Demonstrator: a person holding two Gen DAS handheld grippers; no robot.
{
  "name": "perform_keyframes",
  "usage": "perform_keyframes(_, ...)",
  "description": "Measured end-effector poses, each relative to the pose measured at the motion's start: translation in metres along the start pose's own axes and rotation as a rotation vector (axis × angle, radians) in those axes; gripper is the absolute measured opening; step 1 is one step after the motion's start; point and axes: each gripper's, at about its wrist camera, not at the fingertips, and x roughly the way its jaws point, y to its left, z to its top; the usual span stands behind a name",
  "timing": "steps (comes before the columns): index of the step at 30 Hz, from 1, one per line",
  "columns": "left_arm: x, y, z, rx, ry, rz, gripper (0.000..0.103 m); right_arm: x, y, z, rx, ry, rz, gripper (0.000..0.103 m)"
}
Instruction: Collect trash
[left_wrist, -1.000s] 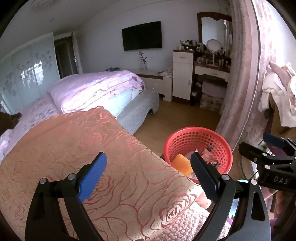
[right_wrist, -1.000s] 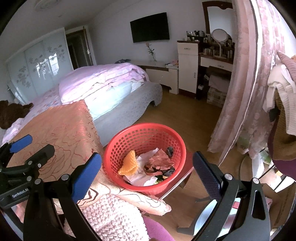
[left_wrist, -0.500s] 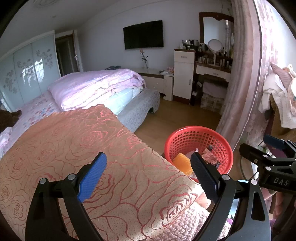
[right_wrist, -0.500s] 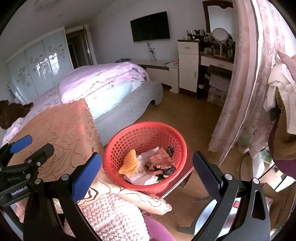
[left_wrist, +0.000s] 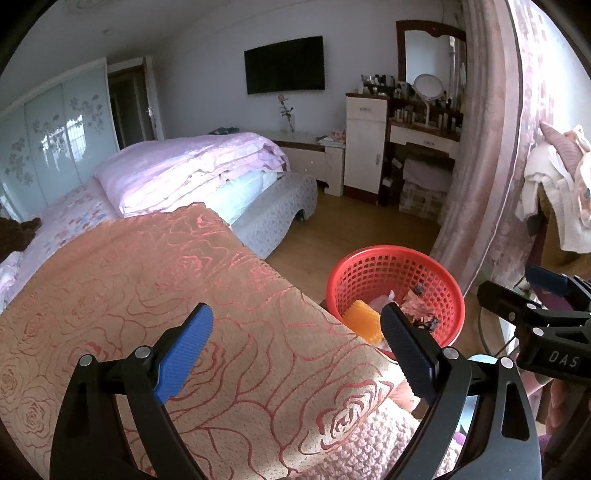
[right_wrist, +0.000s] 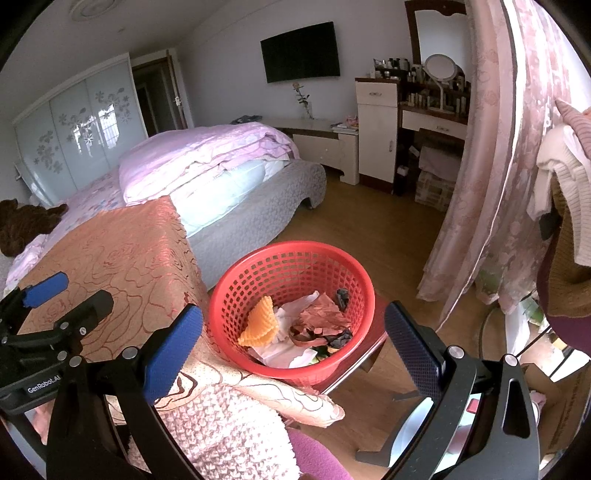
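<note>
Each tool (left_wrist: 295, 332) (right_wrist: 293, 332) has black arms, silver screws, one blue and one dark textured pad.

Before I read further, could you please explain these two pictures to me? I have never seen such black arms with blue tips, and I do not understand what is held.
These are not robot arms. A person carries two hand-held grippers, each with a small wide-angle camera looking forward along its fingers. One picture comes from the left gripper, the other from the right gripper; each also glimpses the other at its edge. Both stand open and hold nothing. Ahead is a bedroom: an orange rose-patterned blanket lies over the bed's near end, and beside it a red basket rests on a low red stand. In it lie an orange waffle-textured piece, white paper and brownish scraps.
</note>
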Motion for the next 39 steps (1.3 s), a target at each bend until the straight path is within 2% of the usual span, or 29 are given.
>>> perform_keyframes(32,-0.001,-0.008,-0.006,0.012,0.022,-0.026,0.089,-0.001,0.002,-0.003,0.003,0.010,0.003,0.096)
perform_keyframes(39,-0.007,-0.015,-0.007,0.036,-0.016,-0.051,0.089,-0.002,0.005,-0.011,0.012,0.020,0.001,0.096)
